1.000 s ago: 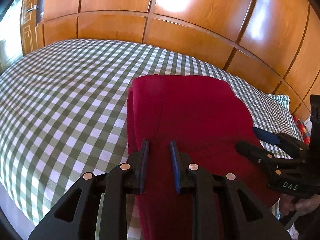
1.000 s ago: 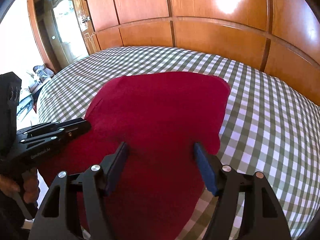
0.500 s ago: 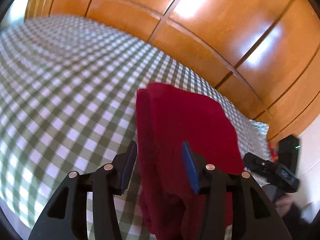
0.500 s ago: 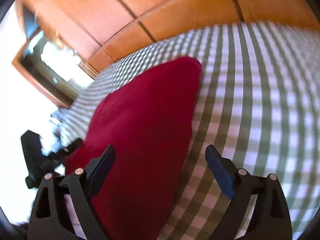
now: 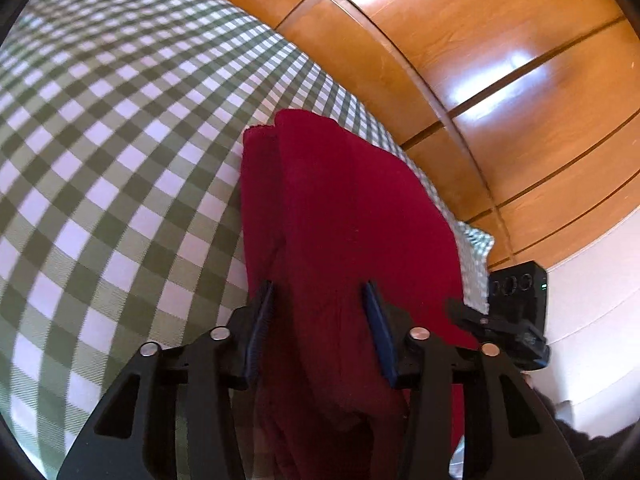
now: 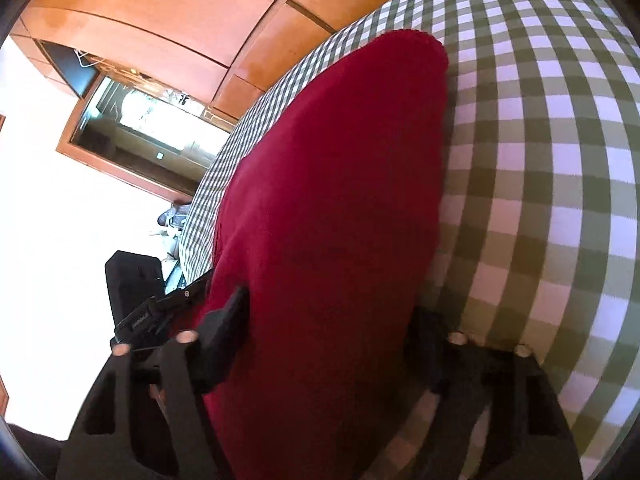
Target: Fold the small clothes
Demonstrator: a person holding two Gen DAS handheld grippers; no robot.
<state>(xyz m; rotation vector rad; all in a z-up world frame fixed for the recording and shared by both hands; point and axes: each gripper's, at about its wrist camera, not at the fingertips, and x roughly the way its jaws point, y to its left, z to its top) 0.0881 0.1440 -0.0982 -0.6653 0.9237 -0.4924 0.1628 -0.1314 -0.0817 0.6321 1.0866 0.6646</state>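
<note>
A folded dark red garment (image 5: 344, 216) lies on the green and white checked bed (image 5: 100, 140). My left gripper (image 5: 320, 316) is open, its two fingers straddling the near end of the garment's left folded edge. In the right wrist view the garment (image 6: 332, 208) fills the middle. My right gripper (image 6: 332, 320) is open wide, its fingers on either side of the garment's near right edge. The right gripper shows in the left wrist view (image 5: 500, 324); the left gripper shows in the right wrist view (image 6: 160, 312). Both cameras are rolled sideways.
Wooden wardrobe panels (image 5: 460, 40) rise behind the bed. A checked pillow (image 5: 476, 248) lies at the bed's far right. A doorway (image 6: 152, 120) with bright light stands to the left in the right wrist view.
Both grippers have rolled sideways and dropped to the garment's near edge. The left gripper has opened wider, and the right has stayed wide open around the cloth.
</note>
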